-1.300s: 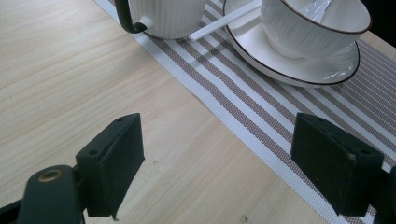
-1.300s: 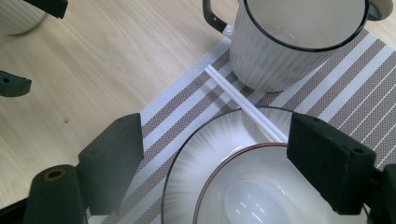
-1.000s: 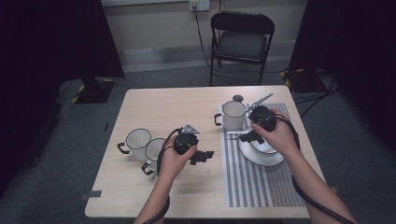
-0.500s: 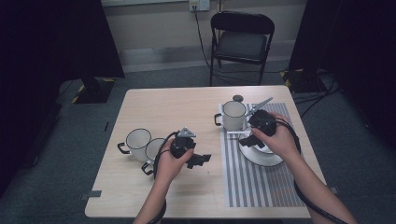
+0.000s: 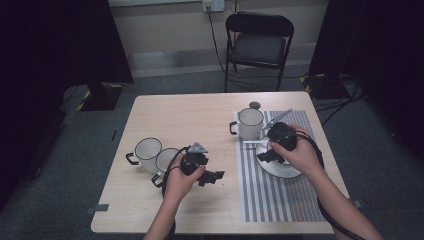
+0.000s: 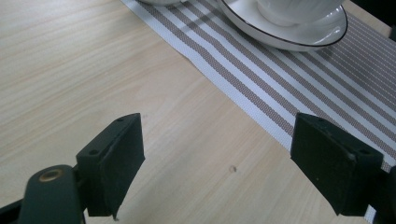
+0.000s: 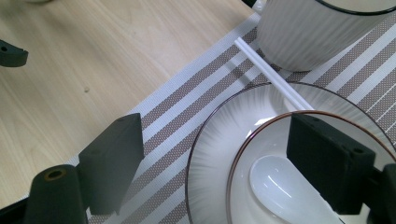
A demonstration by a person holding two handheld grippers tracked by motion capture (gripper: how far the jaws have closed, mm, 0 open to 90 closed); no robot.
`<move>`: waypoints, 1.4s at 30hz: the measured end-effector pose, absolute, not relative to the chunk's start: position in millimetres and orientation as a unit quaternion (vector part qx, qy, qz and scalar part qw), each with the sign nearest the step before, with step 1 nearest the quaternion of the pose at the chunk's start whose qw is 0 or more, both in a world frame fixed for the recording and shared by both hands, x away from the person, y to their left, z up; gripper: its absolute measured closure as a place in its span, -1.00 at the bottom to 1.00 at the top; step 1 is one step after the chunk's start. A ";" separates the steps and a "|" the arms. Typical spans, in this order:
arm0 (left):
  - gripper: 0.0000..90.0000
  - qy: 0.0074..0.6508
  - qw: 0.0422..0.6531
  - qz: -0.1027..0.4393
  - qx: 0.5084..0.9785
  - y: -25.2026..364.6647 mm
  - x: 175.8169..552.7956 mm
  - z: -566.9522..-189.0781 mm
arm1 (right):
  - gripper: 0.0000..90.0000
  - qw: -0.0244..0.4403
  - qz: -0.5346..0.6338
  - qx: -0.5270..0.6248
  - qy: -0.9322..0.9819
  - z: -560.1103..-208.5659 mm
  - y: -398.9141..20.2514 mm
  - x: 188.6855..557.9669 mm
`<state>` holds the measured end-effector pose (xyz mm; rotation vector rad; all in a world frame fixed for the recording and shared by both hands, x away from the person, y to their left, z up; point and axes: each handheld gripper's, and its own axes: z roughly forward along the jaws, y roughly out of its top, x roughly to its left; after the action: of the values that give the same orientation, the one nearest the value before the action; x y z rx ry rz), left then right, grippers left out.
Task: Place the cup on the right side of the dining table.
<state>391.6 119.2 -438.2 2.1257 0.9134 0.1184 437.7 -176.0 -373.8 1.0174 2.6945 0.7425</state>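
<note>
Beyond table (image 5: 190, 115), at twelve o'clock: chair (image 5: 258, 46). Two mugs (image 5: 148, 153) crowd left gripper (image 5: 212, 177); right gripper (image 5: 265, 156) over plate (image 5: 280, 171); both spread apart.

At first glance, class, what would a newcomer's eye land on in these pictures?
Probably the striped placemat on the table's right side, where the right gripper hovers open over a plate holding a bowl with a white spoon in it. Next, the two mugs at the left, beside the open left gripper.
</note>
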 end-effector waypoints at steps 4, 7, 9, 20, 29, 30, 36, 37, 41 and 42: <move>-0.62 0.361 0.407 0.047 0.838 120.4 389.0 -440.2 | -0.60 0.079 0.249 0.340 0.903 -376.3 -178.2 435.0; -0.62 0.358 0.403 0.049 0.841 122.7 386.7 -441.3 | -0.60 0.079 0.249 0.338 0.904 -378.0 -180.3 433.0; -0.62 0.360 0.403 0.047 0.840 124.1 383.8 -442.7 | -0.60 0.078 0.245 0.338 0.905 -379.0 -182.6 430.5; -0.62 0.357 0.395 0.042 0.846 128.9 375.2 -449.8 | -0.60 0.080 0.246 0.336 0.906 -380.8 -191.8 421.5; -0.62 0.353 0.392 0.041 0.849 130.3 369.3 -452.4 | -0.59 0.077 0.250 0.336 0.905 -380.1 -201.4 415.2; -0.62 0.351 0.391 0.041 0.850 130.0 368.6 -453.0 | -0.59 0.079 0.250 0.337 0.904 -379.8 -202.7 414.3; -0.62 0.344 0.388 0.040 0.854 129.4 365.4 -455.0 | -0.59 0.077 0.251 0.337 0.904 -379.5 -208.9 408.6; -0.62 0.344 0.389 0.037 0.854 129.4 364.7 -455.4 | -0.59 0.077 0.252 0.335 0.904 -380.0 -210.4 406.9; -0.62 0.347 0.389 0.037 0.853 130.9 362.4 -456.6 | -0.59 0.074 0.253 0.338 0.904 -381.1 -212.6 403.9; -0.62 0.346 0.391 0.036 0.852 131.6 361.7 -457.0 | -0.59 0.074 0.254 0.337 0.904 -381.5 -213.3 403.5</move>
<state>361.7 131.6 -457.0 2.1646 0.8796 0.0916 403.5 -213.3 -381.5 1.0108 2.7127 0.7610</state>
